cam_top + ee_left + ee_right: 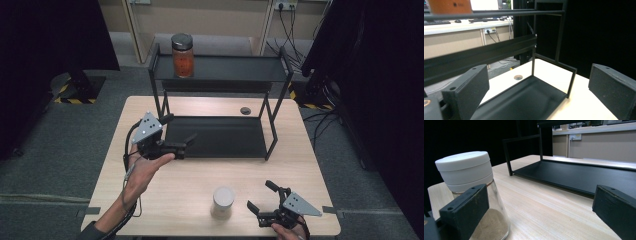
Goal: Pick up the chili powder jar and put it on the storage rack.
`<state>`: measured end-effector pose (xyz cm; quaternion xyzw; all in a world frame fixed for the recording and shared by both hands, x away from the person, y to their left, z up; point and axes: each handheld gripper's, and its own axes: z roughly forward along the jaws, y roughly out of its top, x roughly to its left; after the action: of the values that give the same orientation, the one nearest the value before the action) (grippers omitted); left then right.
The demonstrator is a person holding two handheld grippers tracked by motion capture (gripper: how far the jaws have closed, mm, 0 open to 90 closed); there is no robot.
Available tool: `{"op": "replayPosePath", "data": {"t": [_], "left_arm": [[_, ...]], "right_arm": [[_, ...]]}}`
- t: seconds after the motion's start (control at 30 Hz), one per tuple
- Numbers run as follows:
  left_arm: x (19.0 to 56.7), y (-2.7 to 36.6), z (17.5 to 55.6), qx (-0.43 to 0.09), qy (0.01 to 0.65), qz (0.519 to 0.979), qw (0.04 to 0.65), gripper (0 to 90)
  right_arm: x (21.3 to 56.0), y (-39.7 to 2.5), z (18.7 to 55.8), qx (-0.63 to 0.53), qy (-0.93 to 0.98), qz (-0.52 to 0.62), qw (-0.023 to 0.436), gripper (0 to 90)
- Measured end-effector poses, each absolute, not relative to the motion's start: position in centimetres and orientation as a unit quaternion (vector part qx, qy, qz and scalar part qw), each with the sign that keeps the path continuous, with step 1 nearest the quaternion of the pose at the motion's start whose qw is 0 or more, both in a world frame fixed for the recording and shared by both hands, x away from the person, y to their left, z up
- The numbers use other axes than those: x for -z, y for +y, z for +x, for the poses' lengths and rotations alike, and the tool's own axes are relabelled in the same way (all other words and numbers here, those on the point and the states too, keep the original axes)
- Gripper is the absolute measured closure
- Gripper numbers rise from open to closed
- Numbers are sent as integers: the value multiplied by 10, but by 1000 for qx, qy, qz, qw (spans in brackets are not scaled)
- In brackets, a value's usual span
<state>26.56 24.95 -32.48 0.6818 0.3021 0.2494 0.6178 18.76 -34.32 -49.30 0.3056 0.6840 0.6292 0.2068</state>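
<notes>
High view shows the white-lidded glass jar of sandy powder (223,201) standing upright on the pale wooden table (190,180) near its front edge, long axis vertical, lid up. The right gripper (261,198) sits just beside it, jaws spread wide and holding nothing; in the right gripper view the jar (471,187) stands beyond one jaw, perhaps touching it. The left gripper (189,141), likewise released, hovers at the black metal two-tier shelf (220,135). A glass jar of orange contents (182,55) stands on the top tier. Grey carpet surrounds the table.
</notes>
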Motion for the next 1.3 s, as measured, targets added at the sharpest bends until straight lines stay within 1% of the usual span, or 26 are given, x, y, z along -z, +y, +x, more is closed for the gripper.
{"op": "replayPosePath", "data": {"t": [0.4, 0.7, 0.87, 1.2, 1.3], "left_arm": [[351, 246, 241, -243, 283, 683, 628, 28], [380, 249, 219, -225, 284, 691, 626, 28], [398, 255, 211, -226, 287, 691, 624, 28], [430, 263, 196, -237, 271, 692, 626, 27], [437, 265, 194, -230, 272, 692, 627, 27]], "right_arm": [[493, -344, 187, -629, 684, 306, 208, 10], [492, -344, 186, -631, 682, 306, 209, 9], [492, -344, 186, -630, 682, 307, 210, 10], [493, -343, 186, -630, 681, 306, 212, 9], [493, -343, 186, -630, 681, 308, 212, 10]]}}
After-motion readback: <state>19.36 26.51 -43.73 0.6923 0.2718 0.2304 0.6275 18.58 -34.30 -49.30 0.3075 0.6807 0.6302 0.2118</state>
